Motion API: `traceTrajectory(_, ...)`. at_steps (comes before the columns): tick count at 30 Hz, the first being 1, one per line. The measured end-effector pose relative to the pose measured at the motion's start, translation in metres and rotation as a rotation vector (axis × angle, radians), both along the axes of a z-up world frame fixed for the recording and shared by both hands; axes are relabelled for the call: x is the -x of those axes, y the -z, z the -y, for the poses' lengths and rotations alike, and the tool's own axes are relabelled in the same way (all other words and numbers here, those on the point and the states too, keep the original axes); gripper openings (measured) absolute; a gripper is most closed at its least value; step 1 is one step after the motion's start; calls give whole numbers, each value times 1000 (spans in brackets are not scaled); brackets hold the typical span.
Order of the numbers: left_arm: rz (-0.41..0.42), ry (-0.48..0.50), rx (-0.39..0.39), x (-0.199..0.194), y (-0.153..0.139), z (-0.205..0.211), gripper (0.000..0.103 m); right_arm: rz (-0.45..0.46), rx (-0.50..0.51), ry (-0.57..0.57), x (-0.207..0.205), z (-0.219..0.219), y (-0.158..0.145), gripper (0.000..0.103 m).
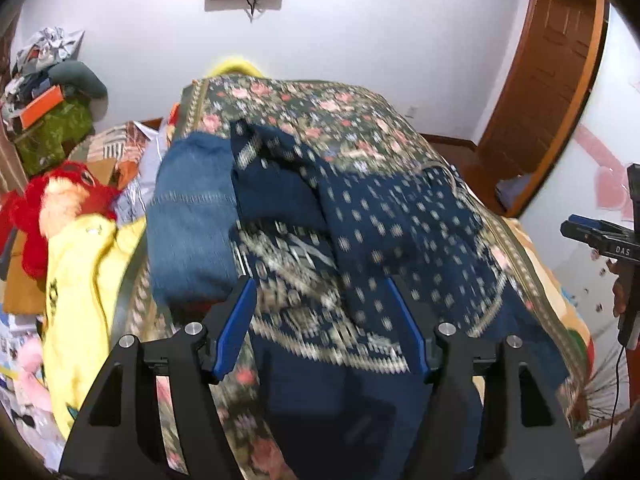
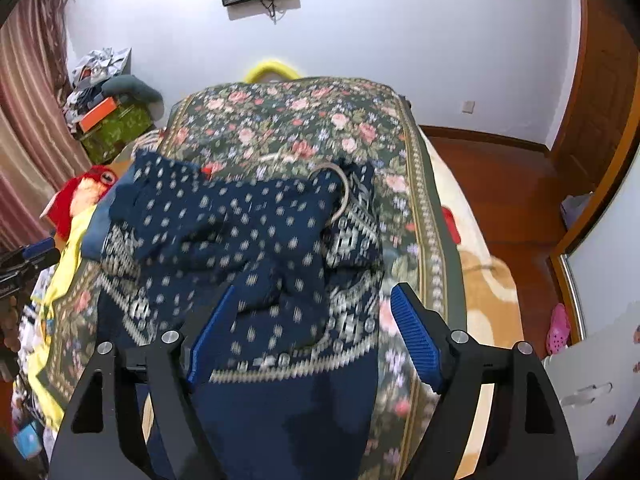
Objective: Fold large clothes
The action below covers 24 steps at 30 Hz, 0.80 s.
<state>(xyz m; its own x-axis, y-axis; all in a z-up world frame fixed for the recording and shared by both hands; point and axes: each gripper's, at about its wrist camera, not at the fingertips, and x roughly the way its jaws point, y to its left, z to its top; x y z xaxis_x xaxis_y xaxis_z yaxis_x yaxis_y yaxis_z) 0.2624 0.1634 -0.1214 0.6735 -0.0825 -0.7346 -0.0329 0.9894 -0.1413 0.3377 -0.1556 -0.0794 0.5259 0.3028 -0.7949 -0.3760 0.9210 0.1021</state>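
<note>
A navy garment (image 1: 400, 220) with white dots and a patterned border lies partly folded on the floral bedspread (image 1: 320, 108). My left gripper (image 1: 320, 284) hovers over its near part, jaws open, no cloth pinched between the blue pads. In the right wrist view the same garment (image 2: 240, 220) spreads across the bedspread (image 2: 300, 120), a metal ring (image 2: 344, 192) near its far right corner. My right gripper (image 2: 316, 288) is open above it and holds nothing. Each gripper shows at the edge of the other's view: right gripper (image 1: 600, 236), left gripper (image 2: 28, 256).
Folded blue jeans (image 1: 192, 220) lie at the garment's left. Yellow cloth (image 1: 80, 300) and a red plush toy (image 1: 60, 200) crowd the bed's left side, with boxes (image 2: 112, 124) stacked beyond. A wooden door (image 1: 552, 60) and wood floor (image 2: 500, 184) lie to the right.
</note>
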Motion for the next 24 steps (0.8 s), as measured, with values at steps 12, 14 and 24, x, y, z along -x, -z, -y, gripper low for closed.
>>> traceTrajectory(12,-159,-97,147,55,77,-13,69,-186,-22,67,58,34,68,76)
traceTrajectory(14,-192,-115,184,63,92,-16,69,-224,-44,106,63,44,79,76)
traceTrajectory(24,-315,-165,357,85,152,-8,69,-384,-168,196,81,72,119,76)
